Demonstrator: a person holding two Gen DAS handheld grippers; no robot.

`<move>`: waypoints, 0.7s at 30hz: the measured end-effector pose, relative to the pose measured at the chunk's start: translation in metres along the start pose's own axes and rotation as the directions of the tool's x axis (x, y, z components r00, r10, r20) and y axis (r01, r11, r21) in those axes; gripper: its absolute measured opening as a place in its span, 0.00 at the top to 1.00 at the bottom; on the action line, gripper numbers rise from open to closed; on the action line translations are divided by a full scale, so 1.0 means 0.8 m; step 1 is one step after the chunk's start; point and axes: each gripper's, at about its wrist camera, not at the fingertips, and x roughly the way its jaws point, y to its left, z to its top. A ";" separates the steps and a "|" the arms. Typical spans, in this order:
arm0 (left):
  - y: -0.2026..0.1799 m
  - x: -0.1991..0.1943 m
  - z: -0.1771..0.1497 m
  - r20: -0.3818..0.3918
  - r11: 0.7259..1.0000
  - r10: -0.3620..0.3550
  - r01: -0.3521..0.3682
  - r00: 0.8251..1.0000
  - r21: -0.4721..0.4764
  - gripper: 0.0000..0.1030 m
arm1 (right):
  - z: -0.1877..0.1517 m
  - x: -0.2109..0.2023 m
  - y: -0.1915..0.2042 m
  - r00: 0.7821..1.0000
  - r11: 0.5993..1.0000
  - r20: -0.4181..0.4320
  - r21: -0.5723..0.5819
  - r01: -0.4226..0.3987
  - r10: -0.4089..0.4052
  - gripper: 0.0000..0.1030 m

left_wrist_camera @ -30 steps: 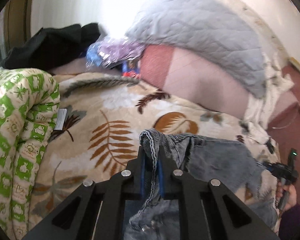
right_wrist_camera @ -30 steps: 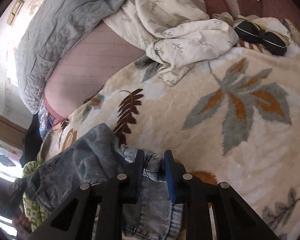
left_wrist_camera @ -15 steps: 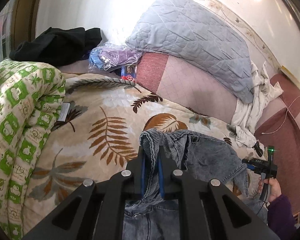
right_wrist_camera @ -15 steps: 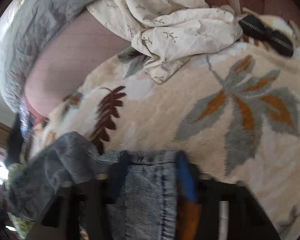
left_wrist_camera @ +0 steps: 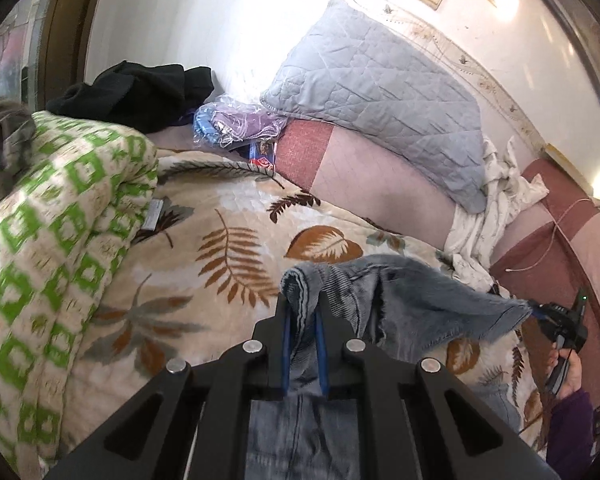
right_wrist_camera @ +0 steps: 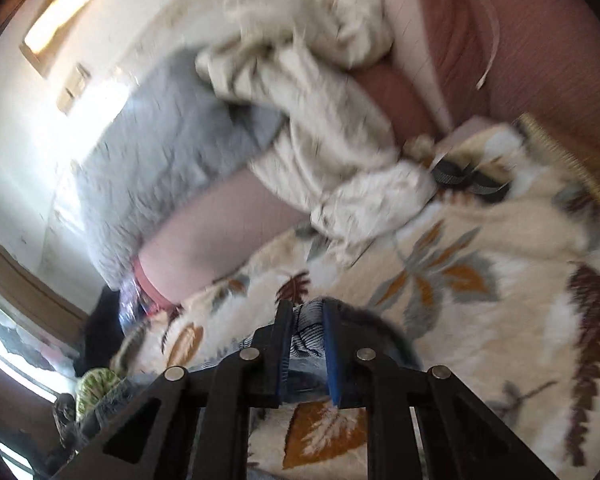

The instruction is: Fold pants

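Blue denim pants (left_wrist_camera: 420, 300) hang above the leaf-print blanket (left_wrist_camera: 220, 240), stretched between my two grippers. My left gripper (left_wrist_camera: 302, 312) is shut on a folded edge of the denim, and the rest of the fabric drops below the fingers. Far right in the left wrist view, a hand holds my right gripper (left_wrist_camera: 556, 320) at the other corner of the pants. In the blurred right wrist view, the right gripper (right_wrist_camera: 306, 312) has its jaws closing, with striped inside-out denim (right_wrist_camera: 306, 336) pinched between the blue pads.
A green-and-white quilt (left_wrist_camera: 60, 220) is piled at the left. Against the wall lie a grey quilted pillow (left_wrist_camera: 380, 92), a black garment (left_wrist_camera: 140, 88) and a plastic bag (left_wrist_camera: 236, 124). A crumpled white sheet (right_wrist_camera: 332, 140) and a black strap (right_wrist_camera: 468, 176) lie at the far side.
Both grippers rose and drew back, lifting the pants off the blanket. The right gripper's pads narrowed onto the denim edge. The left grip stayed the same.
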 end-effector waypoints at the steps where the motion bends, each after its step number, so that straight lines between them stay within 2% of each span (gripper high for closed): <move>1: 0.001 -0.010 -0.009 0.002 1.000 -0.008 0.008 1.000 -0.001 0.90 | 0.001 -0.018 -0.005 1.000 1.000 0.018 0.006 -0.003 0.003 0.84; 5: 0.008 -0.050 -0.057 -0.007 1.000 -0.028 0.028 1.000 -0.011 0.90 | -0.019 -0.077 -0.036 1.000 0.999 0.025 0.039 -0.003 0.003 0.84; 9: 0.023 -0.081 -0.124 -0.037 1.000 -0.017 0.017 0.999 -0.007 0.89 | -0.074 -0.124 -0.076 1.000 0.999 -0.011 0.030 0.016 -0.016 0.84; 12: 0.037 -0.081 -0.165 -0.080 1.000 0.012 -0.012 0.997 -0.005 0.89 | -0.120 -0.142 -0.106 0.998 0.999 -0.059 0.038 0.034 -0.032 0.84; 16: 0.071 -0.068 -0.222 -0.166 0.996 0.023 -0.037 0.986 -0.082 0.89 | -0.184 -0.161 -0.144 0.991 0.997 -0.121 0.051 0.058 -0.051 0.84; 21: 0.083 -0.057 -0.245 -0.196 0.993 0.036 -0.057 0.980 -0.101 0.90 | -0.234 -0.171 -0.186 0.986 0.992 -0.153 0.099 0.078 -0.063 0.84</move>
